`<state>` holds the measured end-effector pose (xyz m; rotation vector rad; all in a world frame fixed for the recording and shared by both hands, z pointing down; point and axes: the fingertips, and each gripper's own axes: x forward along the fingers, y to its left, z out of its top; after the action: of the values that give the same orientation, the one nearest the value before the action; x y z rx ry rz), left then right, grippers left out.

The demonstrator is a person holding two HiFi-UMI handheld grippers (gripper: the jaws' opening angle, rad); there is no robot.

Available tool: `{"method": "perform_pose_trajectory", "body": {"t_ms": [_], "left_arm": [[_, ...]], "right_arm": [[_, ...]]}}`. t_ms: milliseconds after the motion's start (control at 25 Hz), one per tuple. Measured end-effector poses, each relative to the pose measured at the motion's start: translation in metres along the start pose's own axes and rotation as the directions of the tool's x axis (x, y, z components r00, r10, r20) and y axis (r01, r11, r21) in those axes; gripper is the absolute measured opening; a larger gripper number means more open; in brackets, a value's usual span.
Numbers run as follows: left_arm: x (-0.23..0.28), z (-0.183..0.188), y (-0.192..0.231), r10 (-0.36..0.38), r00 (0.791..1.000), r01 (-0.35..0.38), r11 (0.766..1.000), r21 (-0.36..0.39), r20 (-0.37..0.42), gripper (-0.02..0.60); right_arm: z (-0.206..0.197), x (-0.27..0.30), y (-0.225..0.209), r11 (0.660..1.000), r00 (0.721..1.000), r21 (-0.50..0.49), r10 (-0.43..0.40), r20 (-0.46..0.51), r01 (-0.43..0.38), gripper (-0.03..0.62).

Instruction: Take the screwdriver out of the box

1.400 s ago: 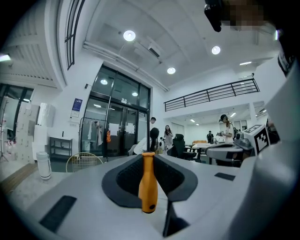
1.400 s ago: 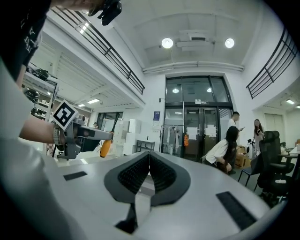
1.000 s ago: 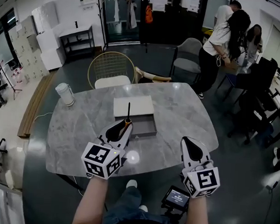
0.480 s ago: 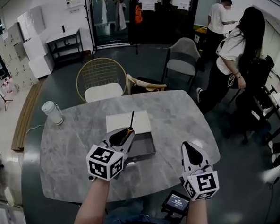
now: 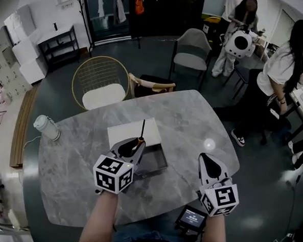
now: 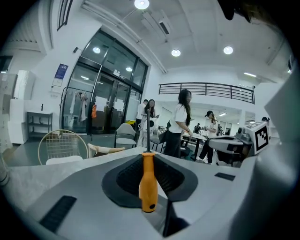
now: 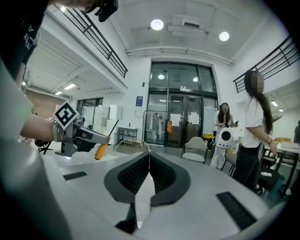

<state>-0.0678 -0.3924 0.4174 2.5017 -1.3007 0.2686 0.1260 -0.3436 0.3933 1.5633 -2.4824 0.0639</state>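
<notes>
**A:** Head view, and the left tool [image 5: 132, 144] has the screwdriver [image 5: 142, 127]! Jaws clamped on the orange handle, black shaft poking out past the tips and pointing away from the person.

**B:** Left gripper view backs that up. The handle stands upright between the ribbed pads, pinched from both sides, with the jaws only a little apart.

**A:** And it's out of the box [image 5: 157, 162]! That open grey box sits on the marble table [image 5: 192, 120], just right of the tool's tips, with a white slab [image 5: 130, 132] lying right behind it.

**B:** What about the right tool [image 5: 210, 166]?

**A:** It hangs over the table's near right edge, well apart from the box. Right gripper view shows its jaws pressed together with nothing between them.
</notes>
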Motion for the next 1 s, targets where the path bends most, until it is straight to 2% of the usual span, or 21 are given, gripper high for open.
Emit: {"method": "perform_pose_trajectory", "body": {"t_ms": [240,560,1000], "left_arm": [[0.023,-0.028,-0.004,0.01,0.995,-0.013,1.0,-0.024,-0.098,0.077],[0.039,-0.08,-0.007,0.01,0.968,-0.028,0.997,-0.065,-0.252,0.077],[0.054,-0.148,-0.01,-0.01,0.896,-0.024,0.997,-0.071,-0.444,0.077]], "right_arm": [[-0.026,0.006,-0.023,0.999,0.998,0.043,0.014,-0.067,-0.011,0.025],[-0.061,0.016,-0.024,0.994,0.988,0.092,0.075,-0.138,-0.062,0.025],[-0.111,0.021,-0.033,0.984,0.972,0.169,0.091,-0.215,-0.055,0.025]]}}
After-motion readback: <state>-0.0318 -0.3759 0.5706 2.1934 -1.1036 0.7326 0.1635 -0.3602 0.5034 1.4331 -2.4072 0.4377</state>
